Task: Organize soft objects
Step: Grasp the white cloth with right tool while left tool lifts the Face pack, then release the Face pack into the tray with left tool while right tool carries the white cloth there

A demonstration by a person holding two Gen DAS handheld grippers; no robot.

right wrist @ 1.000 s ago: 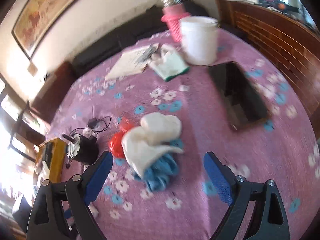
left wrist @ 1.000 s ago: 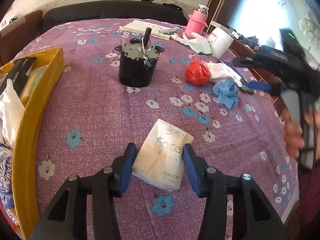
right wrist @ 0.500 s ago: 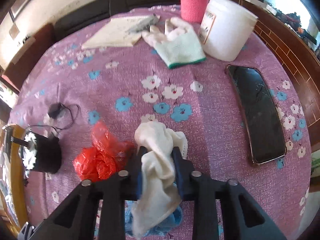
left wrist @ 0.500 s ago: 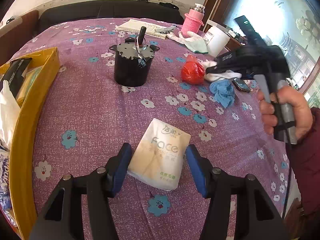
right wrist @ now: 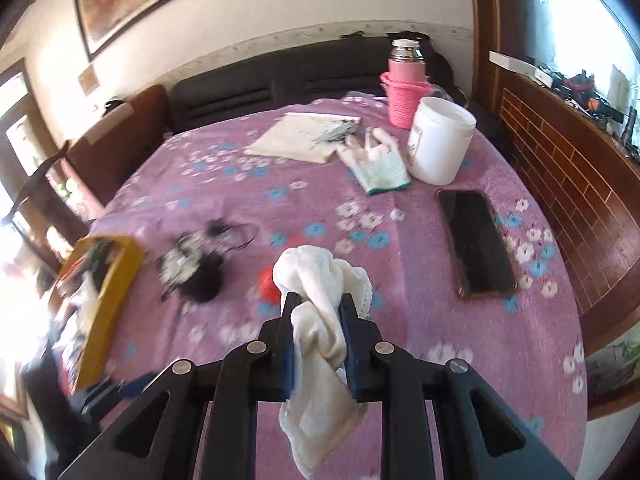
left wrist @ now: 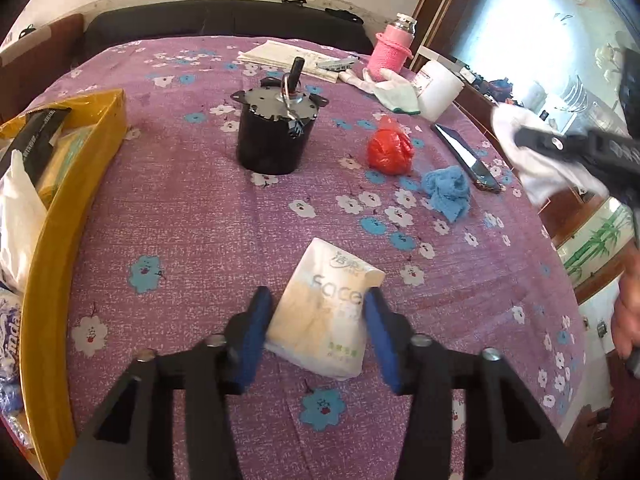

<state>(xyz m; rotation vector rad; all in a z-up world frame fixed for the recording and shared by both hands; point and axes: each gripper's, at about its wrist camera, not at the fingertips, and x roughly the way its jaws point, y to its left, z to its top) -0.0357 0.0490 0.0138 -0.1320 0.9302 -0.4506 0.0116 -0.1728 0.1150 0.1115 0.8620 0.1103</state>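
A pale tissue pack (left wrist: 326, 320) lies on the purple flowered tablecloth, right in front of me. My left gripper (left wrist: 316, 298) is closing around it, and both blue pads touch its sides. My right gripper (right wrist: 318, 304) is shut on a white cloth (right wrist: 316, 276) and holds it above the table, with the cloth hanging below the jaws. In the left wrist view the same white cloth (left wrist: 536, 168) hangs at the right. A blue cloth (left wrist: 446, 190) and a red plastic bag (left wrist: 390, 150) lie on the table.
A yellow box (left wrist: 52, 240) with packets stands at the left edge. A black motor (left wrist: 276, 132) stands mid-table. A phone (right wrist: 476, 240), a white jar (right wrist: 440, 144), a glove (right wrist: 380, 164), a pink bottle (right wrist: 404, 96) and papers (right wrist: 300, 140) lie farther back.
My right gripper shut on the white cloth and lifted it off the blue cloth, away to the right. The left jaws widened slightly, then narrowed onto the tissue pack.
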